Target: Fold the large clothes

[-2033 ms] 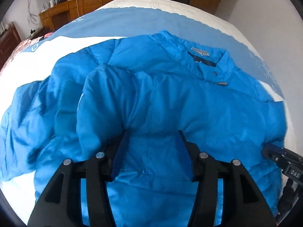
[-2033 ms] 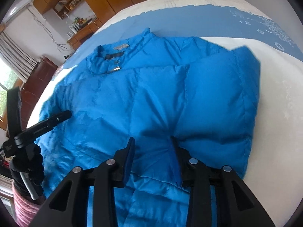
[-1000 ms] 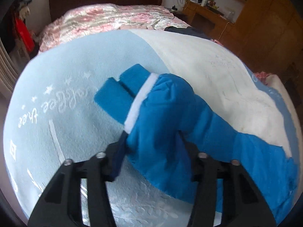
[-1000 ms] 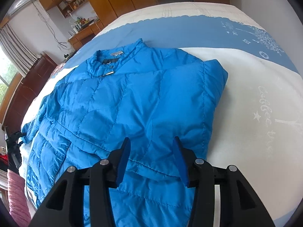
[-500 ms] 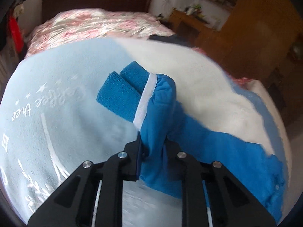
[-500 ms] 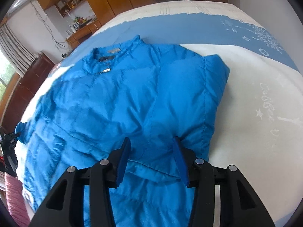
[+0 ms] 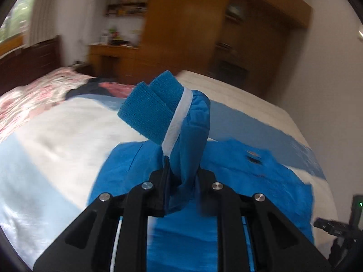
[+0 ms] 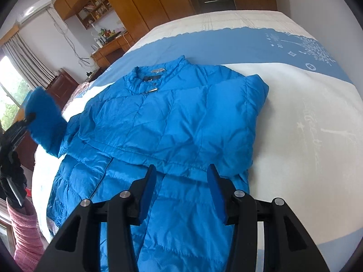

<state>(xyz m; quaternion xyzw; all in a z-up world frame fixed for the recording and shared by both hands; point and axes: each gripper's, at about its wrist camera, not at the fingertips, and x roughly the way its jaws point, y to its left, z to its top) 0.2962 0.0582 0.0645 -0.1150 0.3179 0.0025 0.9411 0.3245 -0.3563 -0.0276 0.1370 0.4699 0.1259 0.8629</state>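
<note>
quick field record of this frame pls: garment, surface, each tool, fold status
garment: bright blue quilted down jacket, front up, collar away from the camera
surface: white and blue bedspread
left tool: shut on the jacket's left sleeve near the knit cuff, sleeve raised off the bed
right tool: open, over the jacket's lower part, holding nothing
fold status: right sleeve already folded across the chest; left sleeve not yet laid down

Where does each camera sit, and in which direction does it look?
Left wrist: on the left gripper, shut on the jacket's sleeve cuff, lifted, facing the wooden wardrobe; own black fingers show.
Right wrist: on the right gripper, open, looking down over the blue jacket on the bed; the gloved left hand shows at the left edge.
Shared: jacket, bed, raised cuff.
</note>
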